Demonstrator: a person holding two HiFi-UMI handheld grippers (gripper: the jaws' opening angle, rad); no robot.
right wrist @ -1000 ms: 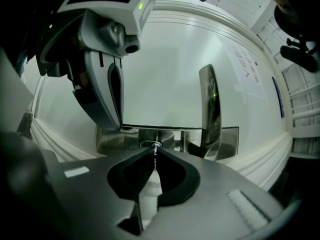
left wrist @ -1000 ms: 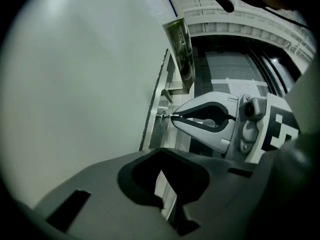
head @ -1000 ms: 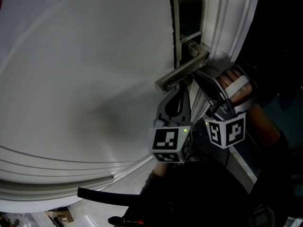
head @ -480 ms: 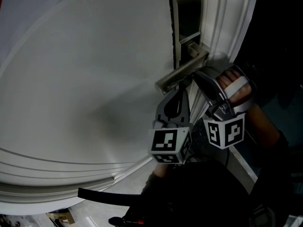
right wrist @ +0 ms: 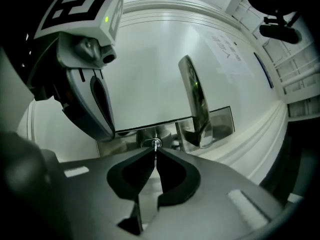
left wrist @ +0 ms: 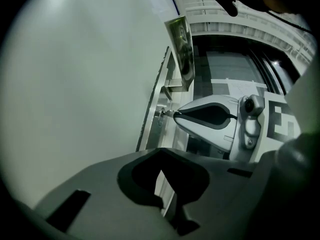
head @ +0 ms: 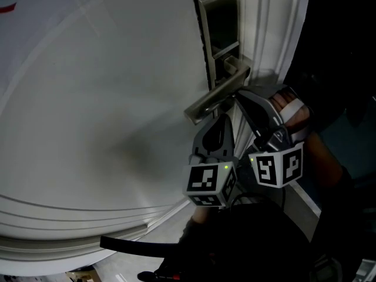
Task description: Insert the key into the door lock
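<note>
The steel lock plate (head: 216, 25) with its lever handle (head: 214, 97) is on the white door (head: 106, 98). My right gripper (right wrist: 155, 152) is shut on a small metal key (right wrist: 156, 147), whose tip is at the keyhole (right wrist: 155, 143) below the handle (right wrist: 196, 101). The left gripper view shows that key (left wrist: 169, 113) touching the lock cylinder (left wrist: 160, 115) from the right gripper (left wrist: 176, 114). My left gripper (left wrist: 161, 155) is shut with nothing in it and hangs just beside the right one, under the handle (head: 218, 119).
The moulded door frame (head: 276, 34) runs right beside the lock plate. A person's hand (head: 291, 107) holds the right gripper close to that frame. The left gripper's body (right wrist: 92, 94) fills the space left of the keyhole. A dark opening lies beyond the frame.
The head view has shifted, so the lock plate and handle now sit slightly further left. Both grippers have kept their places under the handle, the key still at the lock.
</note>
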